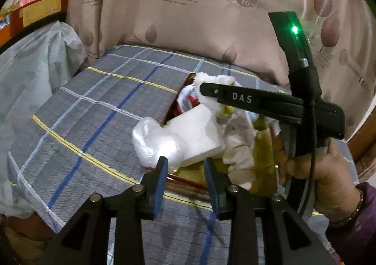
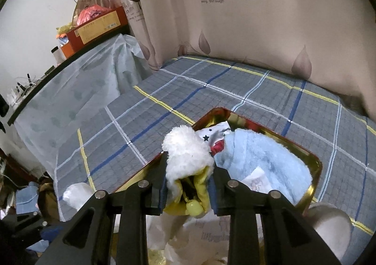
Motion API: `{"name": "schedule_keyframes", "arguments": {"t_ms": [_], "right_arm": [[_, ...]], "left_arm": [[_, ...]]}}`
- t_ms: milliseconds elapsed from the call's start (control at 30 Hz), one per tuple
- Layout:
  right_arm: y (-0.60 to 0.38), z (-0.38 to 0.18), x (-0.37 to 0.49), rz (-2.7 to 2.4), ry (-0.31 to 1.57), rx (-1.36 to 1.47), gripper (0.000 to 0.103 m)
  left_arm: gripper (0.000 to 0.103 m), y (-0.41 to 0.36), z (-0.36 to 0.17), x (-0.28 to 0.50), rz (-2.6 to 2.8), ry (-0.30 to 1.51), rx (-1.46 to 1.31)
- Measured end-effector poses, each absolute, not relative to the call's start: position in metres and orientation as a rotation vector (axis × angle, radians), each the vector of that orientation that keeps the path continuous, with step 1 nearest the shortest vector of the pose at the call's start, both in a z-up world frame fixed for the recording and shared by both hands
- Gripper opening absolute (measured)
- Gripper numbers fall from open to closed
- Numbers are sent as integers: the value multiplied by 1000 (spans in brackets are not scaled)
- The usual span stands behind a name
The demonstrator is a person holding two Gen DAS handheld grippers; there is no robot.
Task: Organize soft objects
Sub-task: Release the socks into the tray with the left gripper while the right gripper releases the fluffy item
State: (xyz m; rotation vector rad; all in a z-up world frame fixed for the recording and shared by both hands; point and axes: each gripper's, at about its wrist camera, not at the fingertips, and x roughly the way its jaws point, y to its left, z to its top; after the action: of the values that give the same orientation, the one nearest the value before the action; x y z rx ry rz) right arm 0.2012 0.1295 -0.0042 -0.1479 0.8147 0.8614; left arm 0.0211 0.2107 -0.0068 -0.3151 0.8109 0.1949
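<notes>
Dim indoor light, strong fisheye bending at dark corners, slightly soft, perhaps motion-blurred.

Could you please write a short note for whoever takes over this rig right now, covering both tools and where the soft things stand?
Right tool: shut on the white and yellow plush toy, held over the near corner of the gold tin tray.
Left tool: open, empty, just short of the white foam block and the clear plastic bag.
In the tray: light blue fluffy cloth, star-print fabric, some white items.
Done: several soft items are already in the tray on the plaid bed sheet.
Left: set the plush down in the tray; the foam block and bag overhang the tray's edge and probably need tucking in.
</notes>
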Motion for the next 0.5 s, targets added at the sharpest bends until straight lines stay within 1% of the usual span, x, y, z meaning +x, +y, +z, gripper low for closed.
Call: {"name": "schedule_keyframes", "arguments": {"t_ms": [167, 233, 300, 367, 500], "right_arm": [[133, -8, 203, 851, 810, -159, 30], [134, -9, 203, 850, 804, -162, 33], [135, -9, 203, 844, 799, -168, 34], [135, -9, 203, 839, 792, -175, 37], [134, -7, 202, 846, 785, -165, 48]], "left_arm": [[32, 210, -9, 21, 217, 826, -307], [33, 209, -9, 21, 229, 831, -294], [33, 208, -9, 21, 240, 832, -283], [33, 208, -10, 21, 245, 836, -282], [34, 210, -14, 22, 256, 850, -284]]}}
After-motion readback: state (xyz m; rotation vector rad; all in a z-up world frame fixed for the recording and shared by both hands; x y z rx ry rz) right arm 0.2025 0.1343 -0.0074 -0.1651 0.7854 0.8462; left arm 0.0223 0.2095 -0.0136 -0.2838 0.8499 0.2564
